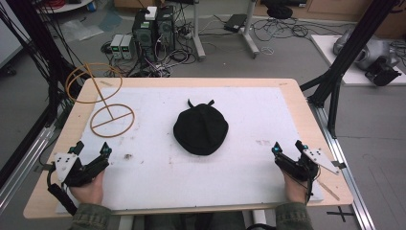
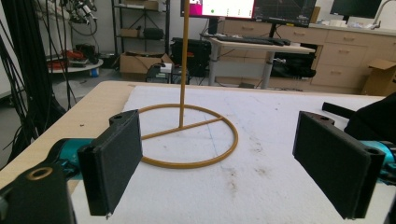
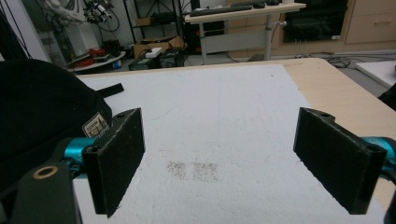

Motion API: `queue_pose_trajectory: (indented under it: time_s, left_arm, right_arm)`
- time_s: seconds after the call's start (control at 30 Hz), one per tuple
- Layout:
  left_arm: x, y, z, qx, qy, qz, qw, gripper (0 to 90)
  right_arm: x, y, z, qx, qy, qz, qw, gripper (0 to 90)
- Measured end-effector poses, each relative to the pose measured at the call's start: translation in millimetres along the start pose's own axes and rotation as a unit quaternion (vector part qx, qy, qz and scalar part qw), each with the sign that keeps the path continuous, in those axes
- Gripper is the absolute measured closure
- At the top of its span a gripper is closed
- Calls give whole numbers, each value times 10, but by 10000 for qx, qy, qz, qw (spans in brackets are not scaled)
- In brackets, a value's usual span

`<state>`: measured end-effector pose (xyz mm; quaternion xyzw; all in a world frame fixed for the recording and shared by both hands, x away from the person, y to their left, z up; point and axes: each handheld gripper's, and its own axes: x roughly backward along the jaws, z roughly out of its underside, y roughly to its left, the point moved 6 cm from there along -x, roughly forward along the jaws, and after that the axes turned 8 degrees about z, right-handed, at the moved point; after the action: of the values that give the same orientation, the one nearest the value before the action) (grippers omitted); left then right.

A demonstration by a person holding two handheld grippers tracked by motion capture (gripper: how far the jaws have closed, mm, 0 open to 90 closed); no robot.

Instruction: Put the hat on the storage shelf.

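- The left gripper (image 1: 91, 151), held low at the near left corner of the white foam sheet (image 1: 239, 182), has its black jaws spread wide with nothing between them.
- The right gripper (image 1: 288, 147), at the sheet's near right corner, is likewise spread wide and empty.
- A round black fabric cap (image 1: 200, 128) lies mid-sheet, well apart from both grippers and roughly between them.
- In the right gripper view the cap (image 3: 42, 112) carries a small woven label (image 3: 95, 125); its writing is too small to read.
- A tan wire stand with a ring base (image 1: 112, 120) sits left of the cap, just beyond the left gripper.
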<state>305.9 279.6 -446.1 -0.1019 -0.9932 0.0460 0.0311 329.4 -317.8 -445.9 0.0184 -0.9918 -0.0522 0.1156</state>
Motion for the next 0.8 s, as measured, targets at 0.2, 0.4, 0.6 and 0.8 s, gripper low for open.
queue_pose_trajectory:
  time_s: [0.2, 0.4, 0.6, 0.8]
  left_arm:
    - [-5, -3, 1, -9, 8, 6, 10000, 161]
    - [-12, 1, 4, -4, 37, 17, 10000, 161]
    - [-19, -4, 8, -5, 59, 49, 10000, 161]
    - [-20, -4, 17, 3, 90, 64, 9999, 161]
  right_arm:
    - [-12, 25, 1, 55, -3, -58, 10000, 156]
    - [-28, 85, -8, 135, -19, -125, 9998, 148]
    - [-70, 228, -46, 281, -71, -335, 9990, 142]
    - [-127, 404, -105, 441, -141, -561, 9974, 139]
